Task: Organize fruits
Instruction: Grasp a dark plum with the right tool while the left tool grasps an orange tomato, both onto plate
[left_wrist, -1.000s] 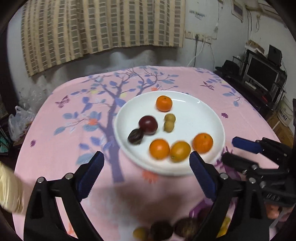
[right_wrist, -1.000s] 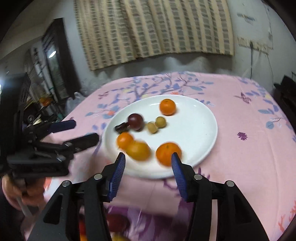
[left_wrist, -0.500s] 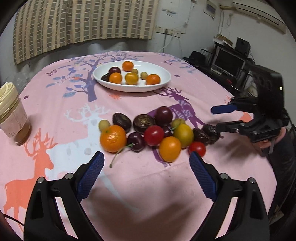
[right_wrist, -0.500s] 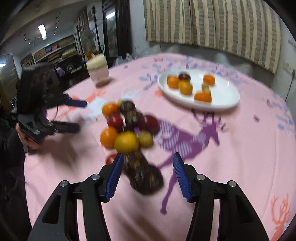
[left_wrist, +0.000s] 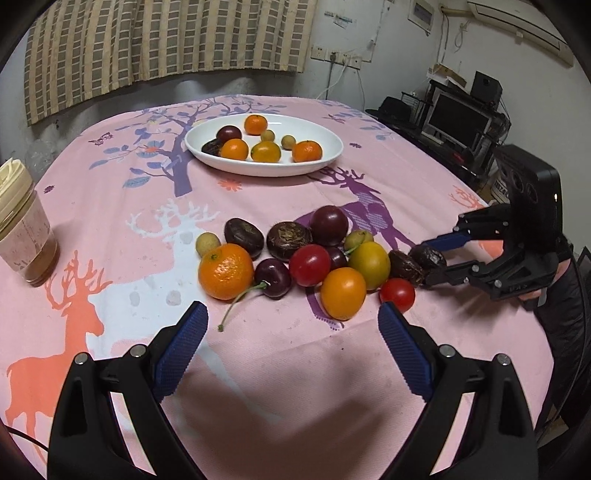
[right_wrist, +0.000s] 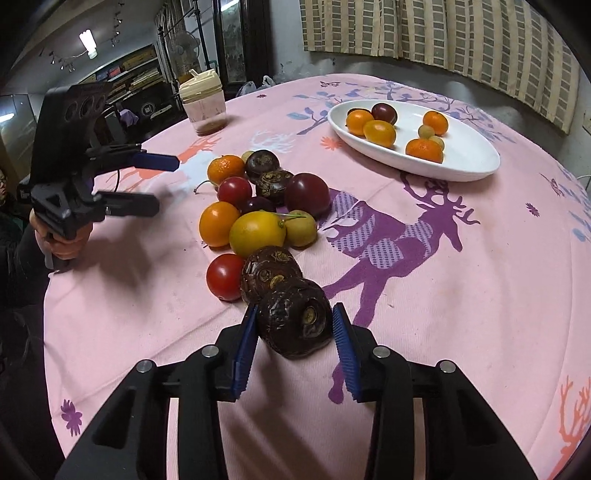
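A pile of mixed fruit (left_wrist: 303, 254) lies on the pink tablecloth: oranges, tomatoes, cherries, plums and dark water chestnuts. A white plate (left_wrist: 321, 166) at the far side holds several oranges, a plum and small yellow fruits. My right gripper (right_wrist: 295, 325) has its pads against a dark water chestnut (right_wrist: 293, 321) at the pile's near end; it also shows in the left wrist view (left_wrist: 430, 260). My left gripper (left_wrist: 291, 354) is open and empty, just short of the pile.
A lidded cup (left_wrist: 22, 225) with brown liquid stands at the table's left edge. The plate (right_wrist: 461, 162) also shows in the right wrist view. Shelves and electronics (left_wrist: 461, 118) stand beyond the table on the right.
Both grippers have pulled back from the plate to the fruit pile. The right gripper has closed in around a dark water chestnut.
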